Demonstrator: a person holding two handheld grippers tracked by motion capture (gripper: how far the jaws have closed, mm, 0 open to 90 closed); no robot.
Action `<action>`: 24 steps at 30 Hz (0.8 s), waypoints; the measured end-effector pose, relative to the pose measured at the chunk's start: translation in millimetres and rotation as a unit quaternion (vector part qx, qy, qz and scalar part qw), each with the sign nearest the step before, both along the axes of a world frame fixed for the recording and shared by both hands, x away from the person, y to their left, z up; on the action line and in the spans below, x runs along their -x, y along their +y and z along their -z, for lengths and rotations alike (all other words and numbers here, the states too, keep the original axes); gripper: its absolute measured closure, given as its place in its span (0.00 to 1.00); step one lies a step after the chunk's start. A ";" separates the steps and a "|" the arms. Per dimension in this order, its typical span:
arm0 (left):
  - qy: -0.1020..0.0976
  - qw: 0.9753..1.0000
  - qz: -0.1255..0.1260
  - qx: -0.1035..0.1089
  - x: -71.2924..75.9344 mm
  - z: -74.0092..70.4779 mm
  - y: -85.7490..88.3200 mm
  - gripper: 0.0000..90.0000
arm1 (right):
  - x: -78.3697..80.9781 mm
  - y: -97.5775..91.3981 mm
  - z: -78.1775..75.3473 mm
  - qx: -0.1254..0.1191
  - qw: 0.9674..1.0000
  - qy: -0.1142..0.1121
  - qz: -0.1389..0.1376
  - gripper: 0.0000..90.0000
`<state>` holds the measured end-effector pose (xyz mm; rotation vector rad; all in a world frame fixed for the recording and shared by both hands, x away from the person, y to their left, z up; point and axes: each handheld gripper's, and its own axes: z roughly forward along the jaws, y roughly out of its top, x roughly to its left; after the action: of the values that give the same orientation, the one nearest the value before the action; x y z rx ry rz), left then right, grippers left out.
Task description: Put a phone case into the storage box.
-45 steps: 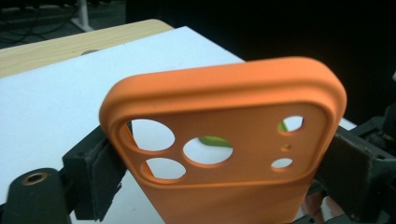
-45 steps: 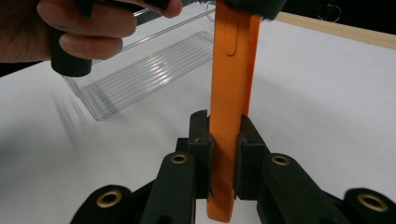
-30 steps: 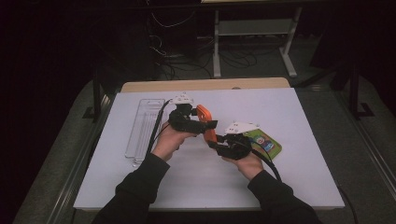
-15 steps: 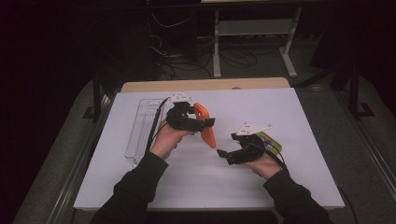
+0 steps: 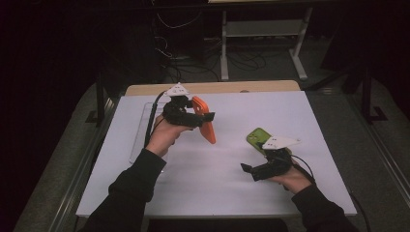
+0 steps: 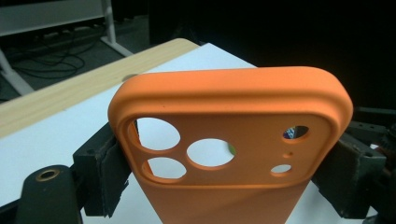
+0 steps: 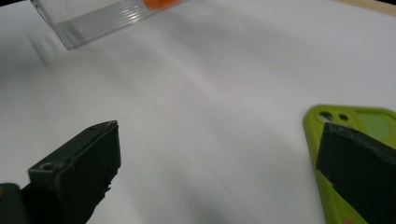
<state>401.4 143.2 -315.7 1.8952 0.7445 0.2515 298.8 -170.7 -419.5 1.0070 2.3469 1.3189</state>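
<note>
An orange phone case with camera cut-outs is held up above the white table, tilted, with my left gripper shut on its two long edges. In the left gripper view the case stands between the pads, camera end up. My right gripper hovers low over the table's right front; its jaws have just been opening and nothing is between them. A green phone case lies flat just behind it. In the right gripper view that green case lies partly behind the right jaw of the gripper.
A clear plastic tray lies on the table's left side under my left forearm, and its ribbed corner appears in the right gripper view. A wooden strip borders the table's far edge. Bare white surface lies between the hands.
My right gripper has drawn away from the orange case, to the right and toward the front edge, and its jaws have spread wide. My left gripper has lifted the case slightly.
</note>
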 end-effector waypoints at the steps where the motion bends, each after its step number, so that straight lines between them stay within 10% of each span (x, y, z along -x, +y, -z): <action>1: -0.001 1.000 -0.002 0.000 -1.0 -2.7 2.7 0.17 | 1.4 -1.9 1.0 0.000 1.000 0.002 0.002 0.00; 24: -0.043 0.995 -0.087 -0.012 -25.0 -44.7 63.0 0.17 | 18.6 -27.4 15.1 0.008 1.000 0.010 0.017 0.00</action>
<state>426.4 206.2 -270.9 1.8324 0.8514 0.4513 280.2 -198.1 -434.5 1.0558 2.3416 1.2806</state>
